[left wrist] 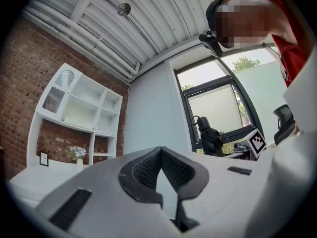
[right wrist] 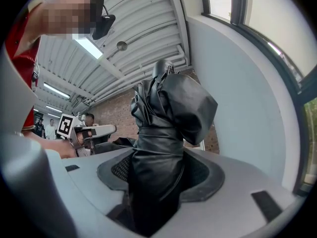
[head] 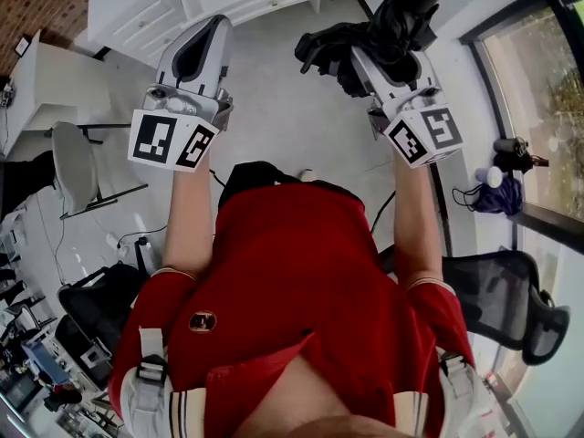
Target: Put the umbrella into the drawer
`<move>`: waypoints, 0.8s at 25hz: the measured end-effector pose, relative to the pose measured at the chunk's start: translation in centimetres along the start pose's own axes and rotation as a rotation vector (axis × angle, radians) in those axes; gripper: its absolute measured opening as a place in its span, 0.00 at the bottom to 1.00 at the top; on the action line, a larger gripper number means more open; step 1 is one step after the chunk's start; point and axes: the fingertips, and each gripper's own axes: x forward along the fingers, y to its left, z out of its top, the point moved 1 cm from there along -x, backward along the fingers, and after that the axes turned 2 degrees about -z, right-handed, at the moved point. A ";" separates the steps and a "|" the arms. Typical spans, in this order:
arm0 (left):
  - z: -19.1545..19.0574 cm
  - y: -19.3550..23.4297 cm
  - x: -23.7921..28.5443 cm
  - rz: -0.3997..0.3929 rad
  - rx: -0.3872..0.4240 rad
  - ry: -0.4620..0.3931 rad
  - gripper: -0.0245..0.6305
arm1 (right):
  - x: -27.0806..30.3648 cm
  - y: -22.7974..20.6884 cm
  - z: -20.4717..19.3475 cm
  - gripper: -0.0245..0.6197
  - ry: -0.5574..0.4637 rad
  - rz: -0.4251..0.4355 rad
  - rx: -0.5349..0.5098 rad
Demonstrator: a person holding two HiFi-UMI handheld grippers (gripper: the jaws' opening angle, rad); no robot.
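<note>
A black folded umbrella (head: 394, 21) (right wrist: 166, 128) stands out of my right gripper (head: 370, 57) (right wrist: 158, 170), whose jaws are shut around its wrapped cloth. Both grippers are held up in front of the person in the red shirt. My left gripper (head: 215, 27) (left wrist: 161, 152) is level with the right one and to its left; it is shut with nothing between its pads. In the left gripper view the umbrella (left wrist: 209, 138) shows far off by the window. A white cabinet with drawer fronts (head: 155, 16) stands against the far wall; I see no drawer pulled out.
A black office chair (head: 511, 299) is at the right. A white chair (head: 71, 167) and a white desk (head: 46, 80) stand at the left. Tall windows (head: 538, 89) line the right wall, with a purple bag (head: 497, 194) below them. White shelves (left wrist: 74, 113) hang on a brick wall.
</note>
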 end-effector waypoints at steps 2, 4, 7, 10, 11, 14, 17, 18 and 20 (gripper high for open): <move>-0.2 0.3 0.7 0.006 0.010 0.003 0.04 | 0.3 -0.7 0.1 0.42 0.002 0.005 -0.020; -0.5 0.7 1.6 0.007 0.015 0.008 0.04 | 0.8 -1.7 0.2 0.42 0.008 0.002 -0.041; -1.0 1.5 2.8 -0.001 0.019 0.018 0.04 | 2.3 -3.1 0.2 0.42 0.016 -0.005 -0.056; -1.7 3.6 3.7 -0.001 0.013 0.013 0.04 | 4.7 -3.8 -0.2 0.42 0.026 -0.008 -0.065; -2.0 4.6 4.1 0.000 0.008 0.008 0.04 | 5.8 -3.9 -0.4 0.42 0.032 -0.007 -0.070; -3.2 8.3 6.0 -0.001 -0.009 -0.012 0.04 | 9.7 -5.0 -1.1 0.42 0.060 -0.009 -0.093; -4.6 12.4 8.2 -0.002 -0.017 -0.024 0.04 | 14.1 -6.7 -1.5 0.42 0.084 -0.018 -0.114; -5.0 13.9 8.8 -0.001 -0.019 -0.024 0.04 | 15.7 -7.3 -1.6 0.42 0.089 -0.022 -0.117; -5.8 17.0 10.2 -0.004 -0.028 -0.024 0.04 | 18.8 -8.2 -1.7 0.42 0.096 -0.033 -0.113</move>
